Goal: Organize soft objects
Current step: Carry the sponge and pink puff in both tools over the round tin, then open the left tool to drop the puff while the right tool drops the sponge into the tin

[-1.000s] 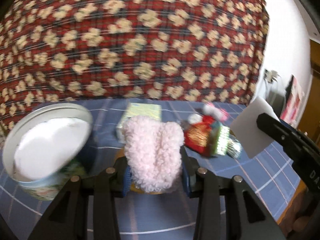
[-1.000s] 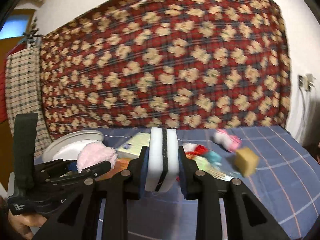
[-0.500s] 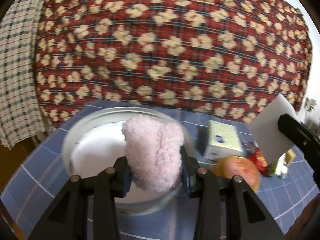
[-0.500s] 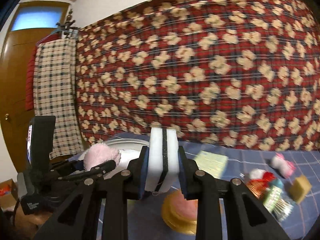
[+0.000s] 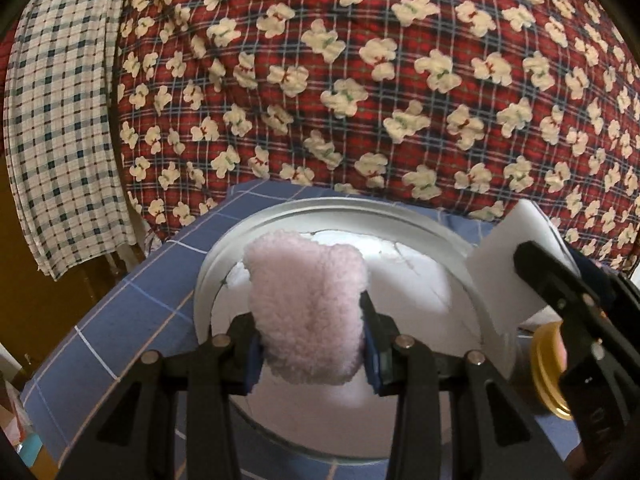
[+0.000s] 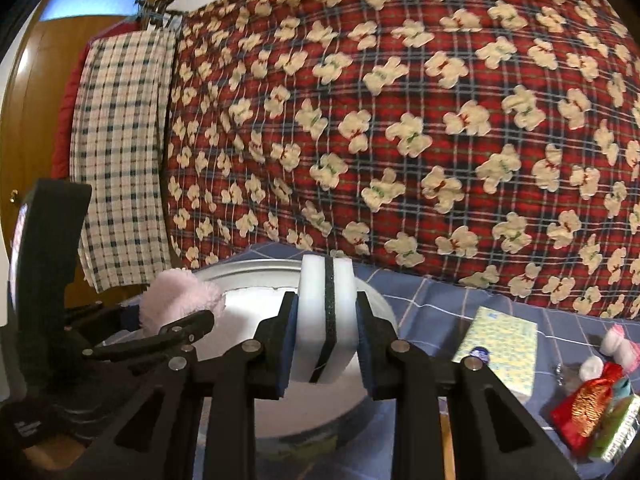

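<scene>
My left gripper (image 5: pixel 312 350) is shut on a fluffy pink plush piece (image 5: pixel 306 304), held over the mouth of a round metal tin (image 5: pixel 476 280) with a white lining. In the right wrist view the same pink plush piece (image 6: pixel 180 298) shows at the left above the tin (image 6: pixel 256 270). My right gripper (image 6: pixel 326 340) is shut on a white sponge (image 6: pixel 326 320) with a dark middle layer, held upright just over the tin's right side. From the left wrist view that sponge (image 5: pixel 508 264) and the right gripper's finger (image 5: pixel 560 288) sit at the tin's right rim.
The tin stands on a blue checked tablecloth (image 5: pixel 132 320). A yellow-green box (image 6: pixel 500 348), a red and gold pouch (image 6: pixel 584 408), a small pink-white toy (image 6: pixel 620 344) and a gold-rimmed round lid (image 5: pixel 548 368) lie to the right. A red patterned quilt (image 6: pixel 400 120) rises behind.
Both grippers have swung left across the table, from above the box and pouch to over the tin. Each still holds its object.
</scene>
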Demonstrator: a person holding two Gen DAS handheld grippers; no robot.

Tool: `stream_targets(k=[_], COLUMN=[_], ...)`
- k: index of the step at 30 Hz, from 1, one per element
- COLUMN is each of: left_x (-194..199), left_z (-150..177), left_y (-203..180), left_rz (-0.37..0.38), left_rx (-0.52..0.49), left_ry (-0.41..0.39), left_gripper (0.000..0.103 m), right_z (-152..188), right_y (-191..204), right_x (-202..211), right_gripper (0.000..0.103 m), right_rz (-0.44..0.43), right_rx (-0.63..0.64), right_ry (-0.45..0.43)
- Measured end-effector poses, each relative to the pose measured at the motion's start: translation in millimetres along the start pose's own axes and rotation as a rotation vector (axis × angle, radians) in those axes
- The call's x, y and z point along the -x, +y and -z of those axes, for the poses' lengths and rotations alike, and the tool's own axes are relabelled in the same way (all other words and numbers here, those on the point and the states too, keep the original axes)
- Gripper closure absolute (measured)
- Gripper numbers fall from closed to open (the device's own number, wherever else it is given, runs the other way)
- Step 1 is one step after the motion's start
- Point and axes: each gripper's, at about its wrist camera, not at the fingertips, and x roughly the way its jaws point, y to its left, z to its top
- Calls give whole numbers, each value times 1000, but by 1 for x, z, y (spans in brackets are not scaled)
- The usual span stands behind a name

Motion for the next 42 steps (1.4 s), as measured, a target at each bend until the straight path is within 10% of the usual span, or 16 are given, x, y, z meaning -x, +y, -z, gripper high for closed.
stream_targets(k=[30,42], left_x=[-32,-15], left_z=[12,14], left_y=[0,3], left_rz=[-71,-175], left_rx=[-7,17], left_ry=[58,-18], left_gripper=[64,30], right_z=[19,19], right_y=[8,-10], right_x=[-33,-3], right_gripper=[70,29], right_rz=[-34,17], right_rx=[43,-45], right_ry=[81,-49])
